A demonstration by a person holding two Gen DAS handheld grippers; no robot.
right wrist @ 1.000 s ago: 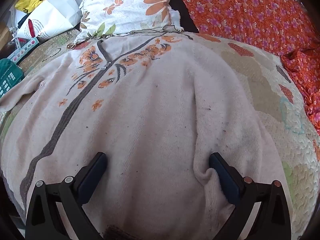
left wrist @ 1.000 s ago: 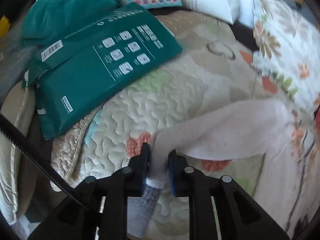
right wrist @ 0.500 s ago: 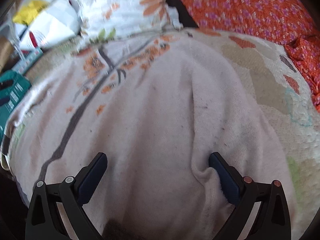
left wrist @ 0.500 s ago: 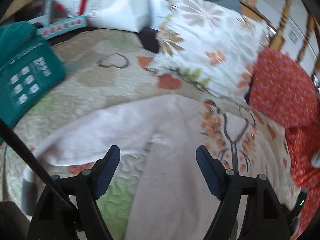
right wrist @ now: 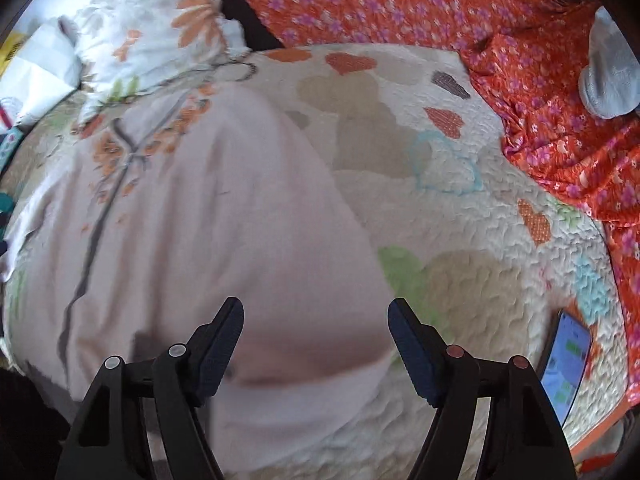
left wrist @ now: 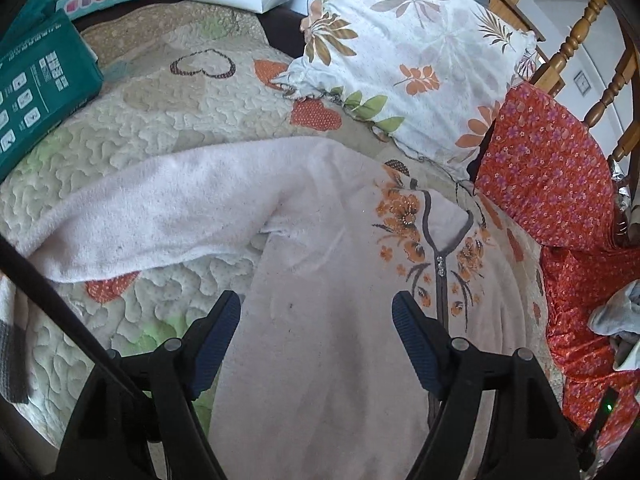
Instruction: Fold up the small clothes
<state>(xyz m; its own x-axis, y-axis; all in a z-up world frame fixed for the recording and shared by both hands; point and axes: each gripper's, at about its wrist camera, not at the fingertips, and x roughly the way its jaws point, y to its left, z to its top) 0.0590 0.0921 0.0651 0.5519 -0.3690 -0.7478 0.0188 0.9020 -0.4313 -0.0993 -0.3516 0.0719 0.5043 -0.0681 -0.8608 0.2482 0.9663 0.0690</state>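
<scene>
A pale pink sweater [left wrist: 332,280] with orange flowers and a grey zip placket lies flat on a quilted bedspread [left wrist: 160,128]. Its left sleeve [left wrist: 152,216] stretches out to the left, its grey cuff at the frame's left edge. My left gripper [left wrist: 316,328] is open and empty above the sweater's chest. In the right wrist view the sweater [right wrist: 208,240] fills the left half, blurred. My right gripper [right wrist: 316,336] is open and empty over the sweater's right lower edge, where the fabric lies folded over.
A floral pillow [left wrist: 408,60] and orange flowered cloth [left wrist: 552,176] lie behind the sweater. A teal package [left wrist: 36,88] sits at the far left. A phone [right wrist: 568,364] lies on the quilt at the right, near grey socks [right wrist: 612,68]. Wooden chair spindles [left wrist: 576,36] stand beyond.
My left gripper let go of the sleeve cuff, opened, and swung right over the sweater's chest. My right gripper stayed open and shifted right toward the sweater's edge.
</scene>
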